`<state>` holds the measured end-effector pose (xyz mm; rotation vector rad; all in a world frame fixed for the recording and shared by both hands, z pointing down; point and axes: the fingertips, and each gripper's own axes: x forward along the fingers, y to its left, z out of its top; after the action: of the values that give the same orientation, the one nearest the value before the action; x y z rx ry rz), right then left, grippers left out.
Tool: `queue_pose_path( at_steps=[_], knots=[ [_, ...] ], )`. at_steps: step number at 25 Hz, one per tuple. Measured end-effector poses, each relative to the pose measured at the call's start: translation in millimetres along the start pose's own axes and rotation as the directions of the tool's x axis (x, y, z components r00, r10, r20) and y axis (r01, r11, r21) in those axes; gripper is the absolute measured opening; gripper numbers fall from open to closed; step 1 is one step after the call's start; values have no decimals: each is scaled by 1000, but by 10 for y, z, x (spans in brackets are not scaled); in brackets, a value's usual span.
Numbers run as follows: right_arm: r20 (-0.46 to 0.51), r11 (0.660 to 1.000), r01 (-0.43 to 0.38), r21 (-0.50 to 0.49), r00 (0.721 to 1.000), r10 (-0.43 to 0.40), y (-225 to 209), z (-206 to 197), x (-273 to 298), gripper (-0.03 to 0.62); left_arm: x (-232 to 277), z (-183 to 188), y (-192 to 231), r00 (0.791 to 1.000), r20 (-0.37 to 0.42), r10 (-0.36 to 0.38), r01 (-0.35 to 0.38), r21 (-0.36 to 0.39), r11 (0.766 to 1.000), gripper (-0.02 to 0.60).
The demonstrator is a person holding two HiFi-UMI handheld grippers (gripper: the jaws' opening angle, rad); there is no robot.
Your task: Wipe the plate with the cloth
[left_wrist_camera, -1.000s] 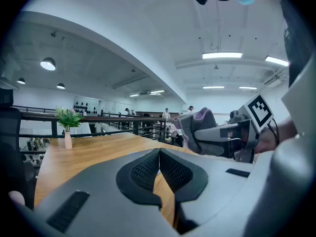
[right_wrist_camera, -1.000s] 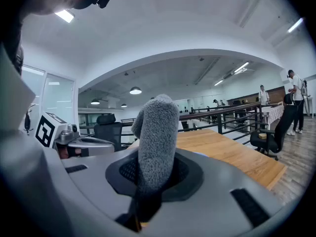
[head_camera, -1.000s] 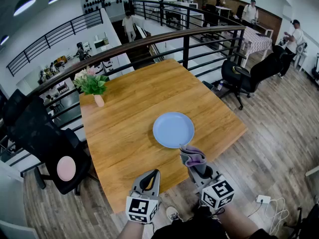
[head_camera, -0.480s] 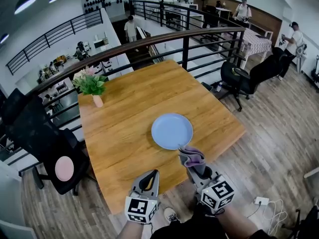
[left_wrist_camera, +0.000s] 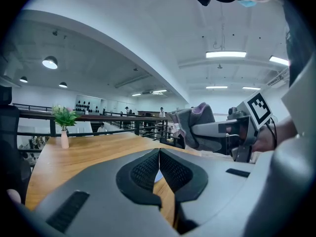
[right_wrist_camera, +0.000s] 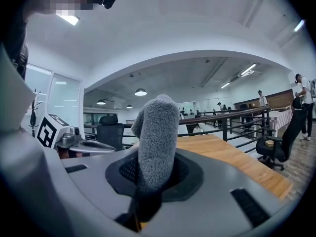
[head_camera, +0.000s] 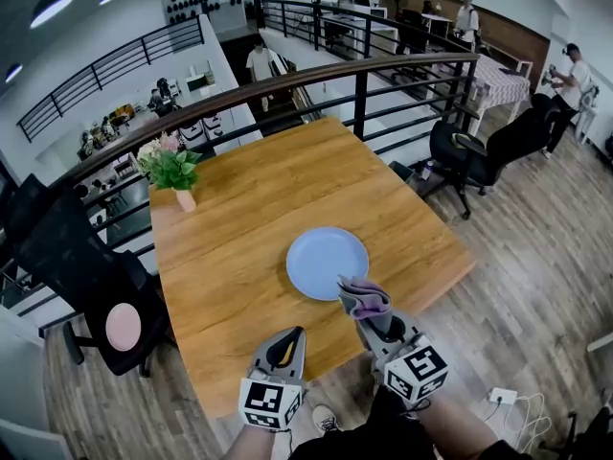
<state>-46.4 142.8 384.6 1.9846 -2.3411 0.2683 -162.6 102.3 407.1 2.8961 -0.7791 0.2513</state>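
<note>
A light blue plate lies on the wooden table near its front edge. My right gripper is shut on a grey cloth with a purple edge, which stands up between its jaws. In the head view the cloth overlaps the plate's near right rim; whether it touches the plate I cannot tell. My left gripper hangs over the table's front edge, left of the plate, shut with nothing between its pads. The left gripper view shows the right gripper and the cloth to its right.
A vase with a green plant stands at the table's far left corner. A black chair with a pink cushion is at the left. A dark railing runs behind the table, black office chairs to the right. People stand far off.
Both grippers have moved a little forward toward the plate. The cloth now sits further over the plate's near right rim. Both jaws have stayed shut.
</note>
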Motion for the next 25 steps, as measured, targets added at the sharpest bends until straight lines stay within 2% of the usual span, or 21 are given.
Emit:
queue_pose_path(
  at_steps=[8, 13, 19, 25],
  knots=[
    [-9, 997, -74, 5, 997, 74, -687, 134, 258, 72, 635, 132, -7, 996, -21, 86, -86, -13, 996, 21],
    [-25, 990, -143, 13, 989, 143, -1162, 199, 535, 72, 1085, 169, 54, 986, -41, 163, -165, -33, 986, 21],
    [-43, 972, -236, 18, 971, 236, -1610, 200, 971, 72, 1516, 137, 196, 961, -60, 269, -272, -52, 961, 21],
    [-61, 942, -335, 21, 940, 336, -1829, 169, 1325, 72, 1713, 60, 354, 917, -85, 390, -396, -77, 915, 23]
  ],
)
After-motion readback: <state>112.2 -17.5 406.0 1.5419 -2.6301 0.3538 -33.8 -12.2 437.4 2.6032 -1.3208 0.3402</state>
